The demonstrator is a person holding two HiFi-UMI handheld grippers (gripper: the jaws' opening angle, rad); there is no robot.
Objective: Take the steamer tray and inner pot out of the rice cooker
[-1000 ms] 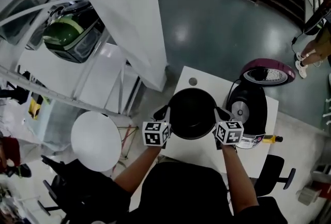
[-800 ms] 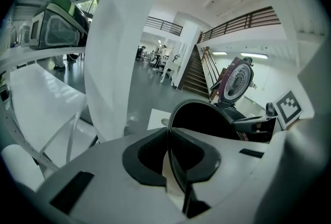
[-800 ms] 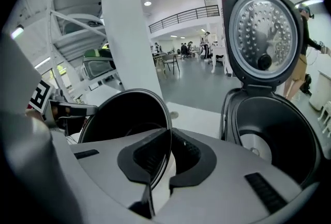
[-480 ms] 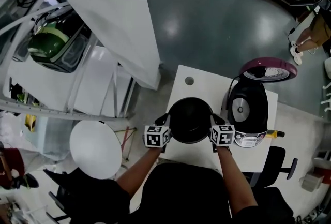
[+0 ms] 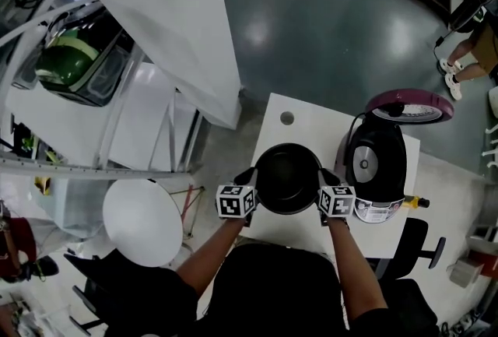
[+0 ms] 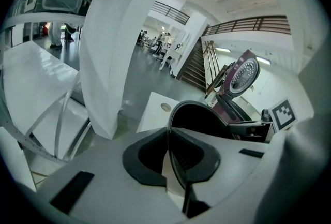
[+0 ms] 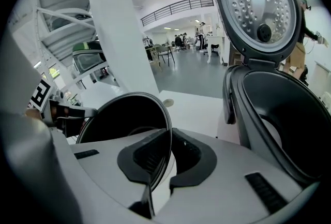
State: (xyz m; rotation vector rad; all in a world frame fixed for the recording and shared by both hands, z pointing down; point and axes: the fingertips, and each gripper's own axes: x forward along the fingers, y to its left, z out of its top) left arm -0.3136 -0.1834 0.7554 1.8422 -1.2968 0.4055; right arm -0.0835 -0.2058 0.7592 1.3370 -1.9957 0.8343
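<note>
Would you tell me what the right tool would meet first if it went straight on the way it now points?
The right tool is shut on the rim of the pot, so the pot goes with it. Ahead lies the white table, probably met first; the cooker stands off to the right.

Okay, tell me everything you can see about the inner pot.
The inner pot is round, dark inside, with a thin metal-looking rim, and appears empty. It is upright over the white table, just left of the open rice cooker. The left gripper and right gripper pinch opposite sides of its rim. Whether its base touches the table isn't visible.
</note>
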